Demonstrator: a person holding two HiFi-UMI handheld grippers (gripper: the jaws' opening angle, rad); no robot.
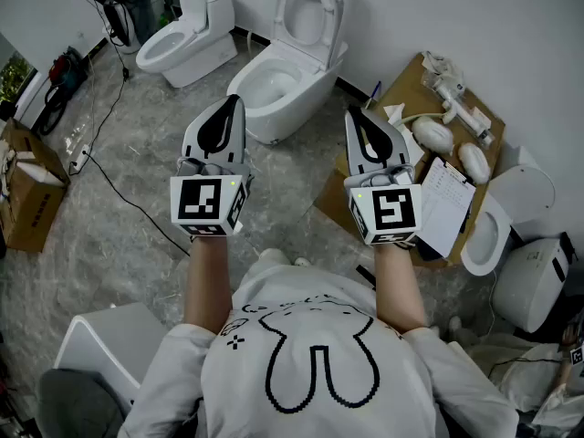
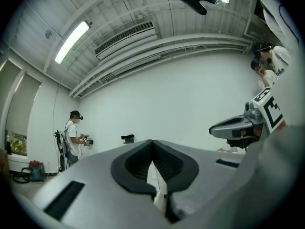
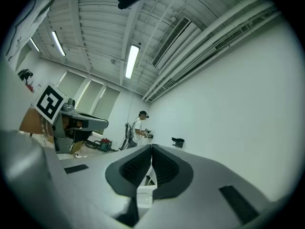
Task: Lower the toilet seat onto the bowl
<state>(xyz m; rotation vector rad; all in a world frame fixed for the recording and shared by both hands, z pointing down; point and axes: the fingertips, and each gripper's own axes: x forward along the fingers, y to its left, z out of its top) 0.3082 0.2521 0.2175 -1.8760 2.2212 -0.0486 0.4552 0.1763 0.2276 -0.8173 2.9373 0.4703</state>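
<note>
A white toilet (image 1: pixel 274 85) stands against the far wall in the head view, and its seat and lid (image 1: pixel 308 12) are raised upright against the tank. Both grippers are held up in front of me, short of the bowl and pointing roughly level toward it. My left gripper (image 1: pixel 234 104) is shut with nothing between its jaws; its pads meet at the tip (image 2: pixel 152 143) in the left gripper view. My right gripper (image 1: pixel 355 114) is shut and empty as well, its pads closed together (image 3: pixel 152 148). Neither gripper touches the toilet. The gripper views show only wall and ceiling.
A second toilet (image 1: pixel 187 39) stands at the back left. Flattened cardboard (image 1: pixel 406 89) with white fittings and a paper sheet lies to the right, beside more toilet parts (image 1: pixel 516 235). A cardboard box (image 1: pixel 27 194) and cables (image 1: pixel 109 172) lie left. Another person (image 2: pixel 74 137) stands far off.
</note>
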